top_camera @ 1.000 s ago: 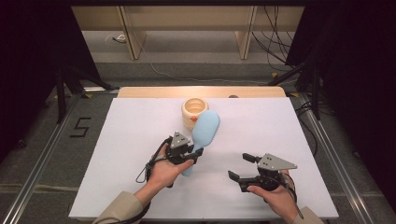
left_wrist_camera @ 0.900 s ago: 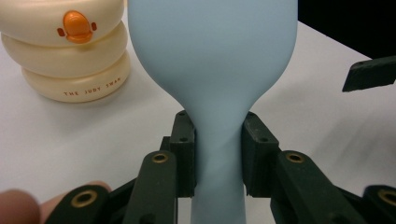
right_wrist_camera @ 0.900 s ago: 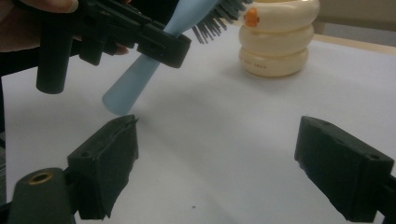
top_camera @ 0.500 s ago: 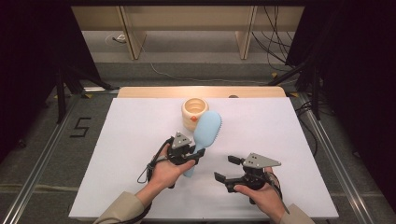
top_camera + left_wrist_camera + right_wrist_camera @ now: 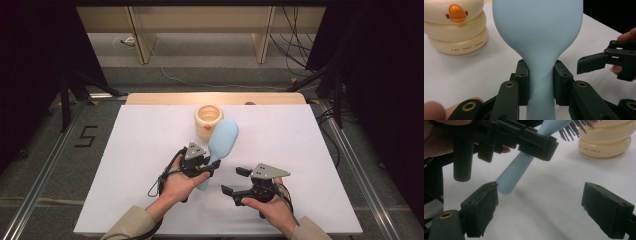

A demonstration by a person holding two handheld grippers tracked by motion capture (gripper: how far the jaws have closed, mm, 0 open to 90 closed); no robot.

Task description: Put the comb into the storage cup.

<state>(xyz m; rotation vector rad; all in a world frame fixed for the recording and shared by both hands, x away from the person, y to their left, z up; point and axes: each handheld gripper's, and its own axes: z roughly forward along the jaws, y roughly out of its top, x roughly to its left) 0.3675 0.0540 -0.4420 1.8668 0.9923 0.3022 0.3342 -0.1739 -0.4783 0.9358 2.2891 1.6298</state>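
Note:
My left gripper (image 5: 212, 167) is shut on the narrow neck of a light blue hairbrush (image 5: 223, 140), held tilted above the white table (image 5: 125, 150). In the left gripper view both pads press the brush (image 5: 537, 32) just below its wide head. The bristles face away from that camera. My right gripper (image 5: 234, 181) stands open just right of the handle's free end. In the right gripper view the handle tip (image 5: 510, 178) hangs beside the left jaw, and nothing is pinched. A cream ringed duck pot (image 5: 208, 117) stands behind the brush head.
A wooden strip (image 5: 160, 98) borders the table's far edge. Cables trail from both grippers toward the person's sleeves. The pot (image 5: 456, 32) has an orange beak and printed lettering. Bare white surface lies to the left and right of the hands.
My right gripper has slid left across the table toward the brush handle's end, still open. The left gripper and brush have stayed put.

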